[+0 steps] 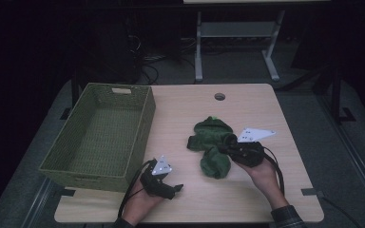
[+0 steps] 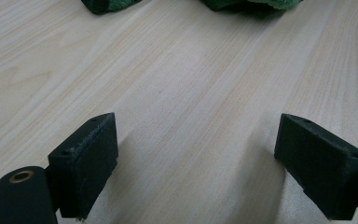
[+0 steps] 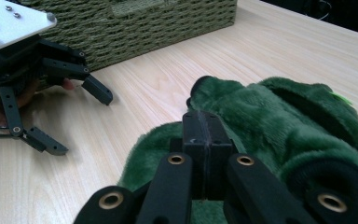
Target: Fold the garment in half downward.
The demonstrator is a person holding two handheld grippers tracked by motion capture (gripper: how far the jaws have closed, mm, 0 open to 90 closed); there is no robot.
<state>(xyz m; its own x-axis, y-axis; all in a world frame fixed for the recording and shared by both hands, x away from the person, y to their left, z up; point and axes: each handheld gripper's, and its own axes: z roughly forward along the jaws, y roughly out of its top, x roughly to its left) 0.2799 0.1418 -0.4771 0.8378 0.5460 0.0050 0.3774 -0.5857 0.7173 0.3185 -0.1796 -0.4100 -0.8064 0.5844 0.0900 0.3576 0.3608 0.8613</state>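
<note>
Dim room, pale wooden bench [image 1: 266, 109] with a green woven basket [image 1: 100, 135] at its left.

Just right of the basket's near corner, the left gripper [image 1: 173, 189] rests low over bare wood, its jaws spread wide with nothing between them. Further right, near the bench's middle, lies a crumpled green plush garment [image 1: 211, 142]. At its right edge, the right gripper [image 3: 205, 140] has its jaws clenched together, pads meeting, pressed into the fleece; whether cloth is pinched between them I cannot tell.
</note>
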